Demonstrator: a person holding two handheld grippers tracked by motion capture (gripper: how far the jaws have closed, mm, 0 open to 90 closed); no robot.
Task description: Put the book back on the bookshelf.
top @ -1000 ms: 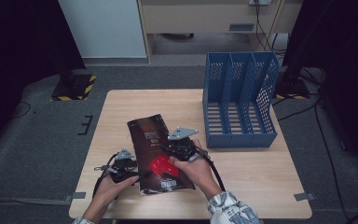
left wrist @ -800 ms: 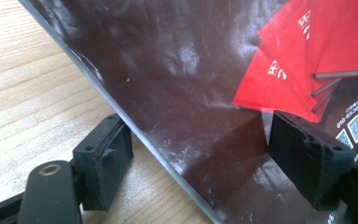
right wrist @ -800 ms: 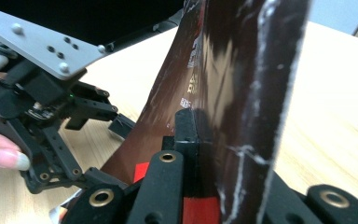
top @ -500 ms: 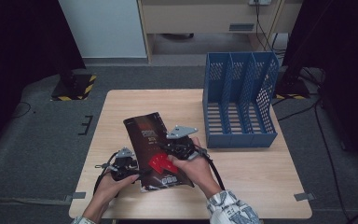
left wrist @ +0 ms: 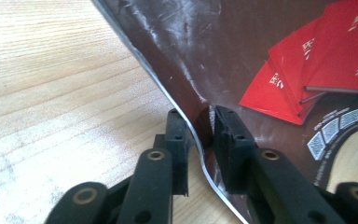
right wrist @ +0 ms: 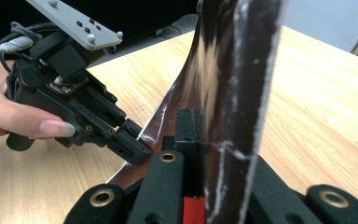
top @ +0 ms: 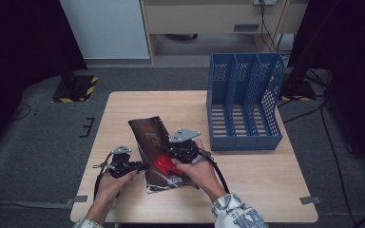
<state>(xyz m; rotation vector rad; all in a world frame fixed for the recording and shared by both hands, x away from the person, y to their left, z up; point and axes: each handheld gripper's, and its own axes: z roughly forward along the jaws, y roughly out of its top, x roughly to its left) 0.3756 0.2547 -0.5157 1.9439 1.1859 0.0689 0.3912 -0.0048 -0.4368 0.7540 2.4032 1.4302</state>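
Note:
A glossy dark brown magazine (top: 149,133) with red books printed on its cover lies tilted near the table's front, and its near part is lifted. My right gripper (top: 167,156) is shut on its right side, with the cover standing edge-on between the jaws (right wrist: 200,135). My left gripper (top: 145,166) sits at the magazine's left edge. Its jaws have just been closing, and in the left gripper view they (left wrist: 199,123) pinch the bent edge of the magazine (left wrist: 214,56). The right gripper view also shows the left gripper (right wrist: 133,140) at that edge.
A blue file rack (top: 244,102) with three slots stands at the table's back right. The light wooden table (top: 266,190) has bare room at the right front and far left. Dark floor and cables surround it.
The left gripper's jaws have closed onto the magazine's left edge. The magazine has shifted slightly left. The right hand has stayed put.

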